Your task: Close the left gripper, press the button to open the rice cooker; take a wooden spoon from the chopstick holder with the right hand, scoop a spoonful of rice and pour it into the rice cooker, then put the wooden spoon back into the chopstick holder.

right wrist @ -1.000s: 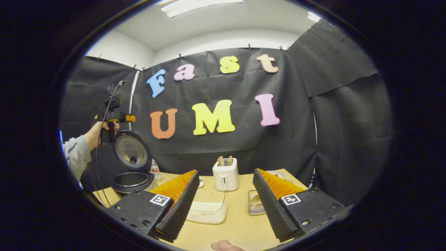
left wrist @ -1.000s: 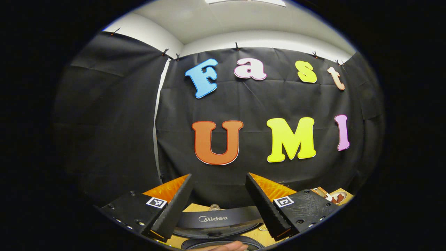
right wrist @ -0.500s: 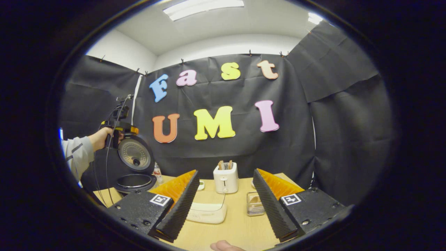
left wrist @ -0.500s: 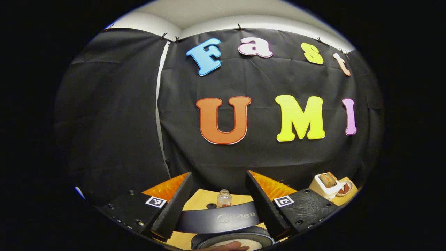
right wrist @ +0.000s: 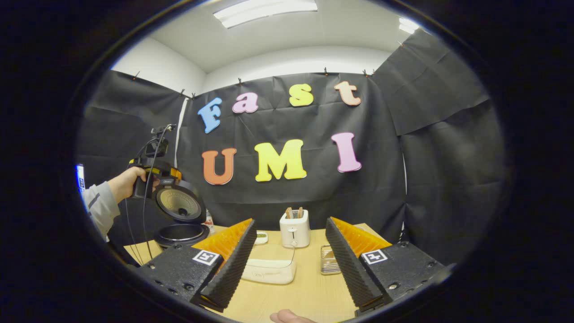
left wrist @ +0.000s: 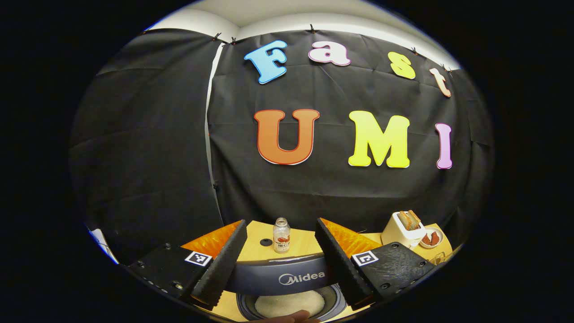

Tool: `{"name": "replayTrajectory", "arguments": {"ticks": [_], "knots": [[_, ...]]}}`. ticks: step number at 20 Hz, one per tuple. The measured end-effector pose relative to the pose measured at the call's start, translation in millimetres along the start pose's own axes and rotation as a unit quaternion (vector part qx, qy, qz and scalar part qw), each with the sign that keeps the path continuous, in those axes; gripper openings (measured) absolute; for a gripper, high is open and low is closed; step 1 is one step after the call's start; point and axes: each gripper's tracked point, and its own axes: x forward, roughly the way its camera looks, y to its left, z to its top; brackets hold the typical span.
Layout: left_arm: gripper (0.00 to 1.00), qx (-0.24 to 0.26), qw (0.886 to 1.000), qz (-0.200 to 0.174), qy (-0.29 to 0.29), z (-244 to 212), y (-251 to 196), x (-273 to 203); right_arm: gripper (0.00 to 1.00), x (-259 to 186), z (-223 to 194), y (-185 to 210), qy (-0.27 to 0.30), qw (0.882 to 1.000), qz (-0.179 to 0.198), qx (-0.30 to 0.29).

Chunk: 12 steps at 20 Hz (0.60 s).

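The black rice cooker point(right wrist: 181, 234) stands open at the table's left, its lid point(right wrist: 180, 205) tilted forward over the pot. A hand point(right wrist: 125, 181) holds my left gripper point(right wrist: 154, 172) at the lid's top edge. In the left gripper view, my left gripper point(left wrist: 280, 223) is open, and the lid's front rim point(left wrist: 287, 276) runs across between its fingers. Below it the pot holds white rice point(left wrist: 289, 304). My right gripper point(right wrist: 290, 222) is open and holds nothing, above the table's middle.
A white toaster point(right wrist: 294, 229) with bread stands at the back of the wooden table point(right wrist: 309, 291). In front of it lie a flat white box point(right wrist: 269, 271) and a small clear ribbed container point(right wrist: 329, 264). A small bottle point(left wrist: 281, 235) stands behind the cooker.
The left gripper has come down and tipped forward, and the cooker lid has leaned lower over the pot. The rice now shows in the left gripper view. The right gripper barely moved.
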Motion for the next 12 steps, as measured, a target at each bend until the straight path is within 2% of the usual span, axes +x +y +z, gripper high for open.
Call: {"name": "replayTrajectory", "arguments": {"ticks": [2,3,4,12], "knots": [[0.98,-0.013,1.0,0.005,0.003,-14,-1,-13,1.0,-2,0,2,0.0,1.0,0.002,0.006],[0.98,-0.011,1.0,0.007,0.003,-19,-1,-17,0.95,-4,-3,5,0.002,1.0,0.005,0.006],[1.0,-0.005,1.0,0.007,0.001,-26,-2,-24,1.0,-6,-5,4,0.005,1.0,0.003,0.008],[1.0,-0.005,0.999,0.016,0.036,-111,-10,-52,1.0,-10,2,0,-0.004,1.0,-0.008,0.012]]}}
